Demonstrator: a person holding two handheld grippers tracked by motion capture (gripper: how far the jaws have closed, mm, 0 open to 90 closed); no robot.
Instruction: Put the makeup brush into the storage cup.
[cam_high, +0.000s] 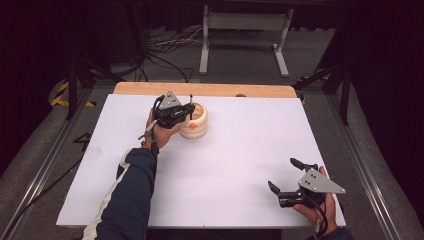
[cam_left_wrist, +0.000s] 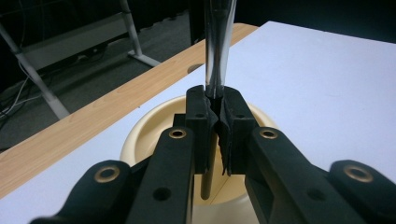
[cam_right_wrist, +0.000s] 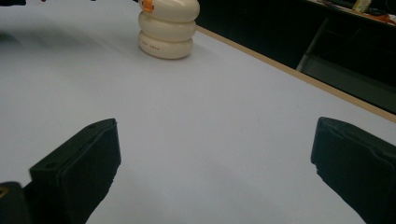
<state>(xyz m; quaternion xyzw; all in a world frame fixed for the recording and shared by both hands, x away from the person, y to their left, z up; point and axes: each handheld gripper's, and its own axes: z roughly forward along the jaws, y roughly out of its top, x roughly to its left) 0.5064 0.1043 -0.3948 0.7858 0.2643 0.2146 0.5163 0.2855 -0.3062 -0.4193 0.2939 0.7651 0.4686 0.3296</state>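
Cream ribbed round holder, three stacked bulging rings, small orange mark on its side (cam_high: 194, 121): upright, open-topped, upper centre-left of high view, on white tabletop. Slender dark shiny rod-shaped utensil (cam_high: 191, 106): upright, lower end inside the holder's mouth, upper end projecting above the rim.

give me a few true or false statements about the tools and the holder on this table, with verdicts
1. The left tool is clamped on a slim dark rod. True.
2. The right tool grips the cream ribbed holder. False: it is open, apart from the holder, over the white table.
3. The rod stands upright over the holder's mouth. True.
4. The holder lies tipped on its side. False: it stands upright.
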